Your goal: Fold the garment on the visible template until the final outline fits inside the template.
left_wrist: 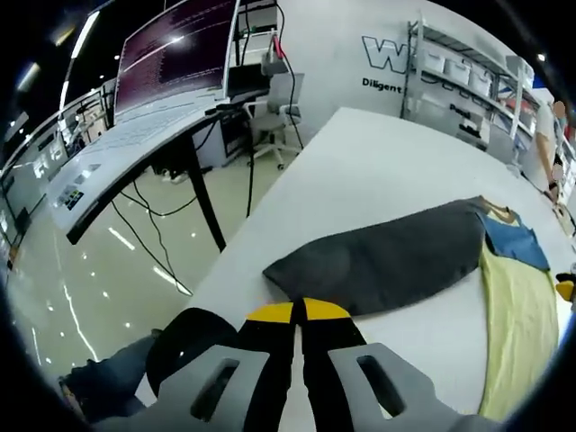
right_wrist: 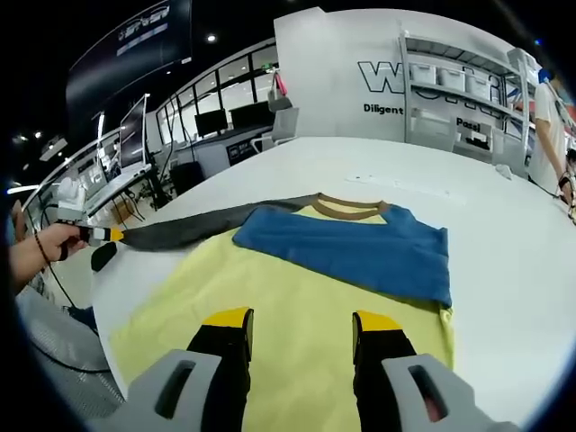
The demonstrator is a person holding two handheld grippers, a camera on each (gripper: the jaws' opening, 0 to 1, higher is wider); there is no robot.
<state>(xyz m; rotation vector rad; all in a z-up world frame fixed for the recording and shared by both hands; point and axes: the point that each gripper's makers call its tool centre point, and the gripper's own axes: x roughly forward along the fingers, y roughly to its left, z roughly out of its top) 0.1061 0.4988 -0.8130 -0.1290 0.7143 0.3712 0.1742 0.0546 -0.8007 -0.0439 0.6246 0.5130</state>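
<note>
Garment (right_wrist: 297,297) soft matt cloth, yellow, blue, grey sleeve (left_wrist: 378,261); table (left_wrist: 360,171) smooth matt white; floor (left_wrist: 99,261) glossy, reflective

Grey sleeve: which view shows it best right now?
The left gripper view: the grey sleeve lies spread just ahead of the left gripper, whose jaws are shut on its end. The right gripper view shows it as a thin strip stretched sideways.

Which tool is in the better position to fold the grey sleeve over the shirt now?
Left. The left tool is already shut on the grey sleeve at its end. The right tool is open above the yellow shirt, away from the sleeve.
</note>
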